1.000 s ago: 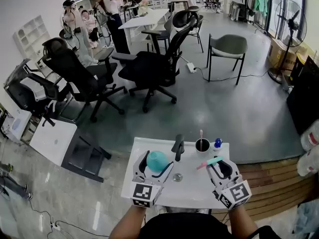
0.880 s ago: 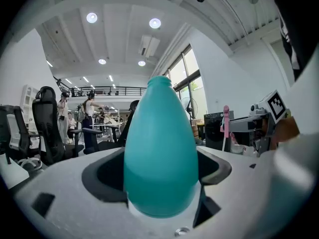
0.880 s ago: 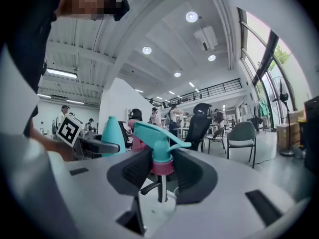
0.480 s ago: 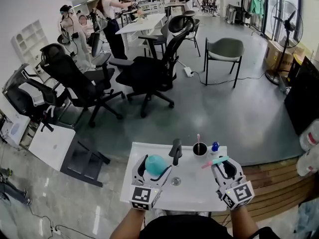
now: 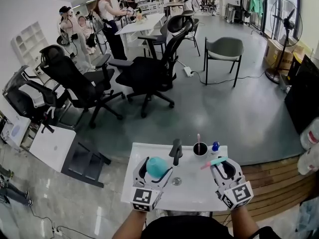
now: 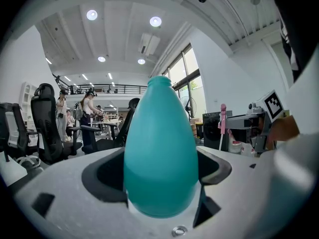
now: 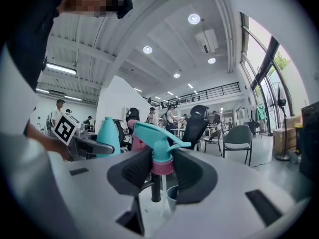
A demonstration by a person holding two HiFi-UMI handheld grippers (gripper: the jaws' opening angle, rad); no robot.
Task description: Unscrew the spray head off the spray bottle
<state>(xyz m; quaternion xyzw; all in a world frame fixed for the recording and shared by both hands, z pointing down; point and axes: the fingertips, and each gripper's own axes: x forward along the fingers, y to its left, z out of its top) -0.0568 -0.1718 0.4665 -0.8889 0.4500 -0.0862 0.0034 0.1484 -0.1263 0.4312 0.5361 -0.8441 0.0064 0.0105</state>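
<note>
On table (image 5: pixel 195 194): black cup (image 5: pixel 200 149), blue-topped object (image 5: pixel 215 146) just beyond spray head (image 5: pixel 213 162).

left tongs (image 5: pixel 155 167): clamped on bottle (image 6: pixel 159 153) | right tongs (image 5: pixel 222 166): clamped on spray head (image 7: pixel 158 139) | both level, side by side

The teal egg-shaped plastic bottle (image 6: pixel 159 148) is one plain colour all over. The teal plastic spray head (image 7: pixel 158 136) has a pink collar (image 7: pixel 162 166). The grey left gripper (image 5: pixel 158 166) and grey right gripper (image 5: pixel 222 166) show black pads and black-and-white square markers. White table top (image 5: pixel 197 190), black round cup (image 5: pixel 200 149)
</note>
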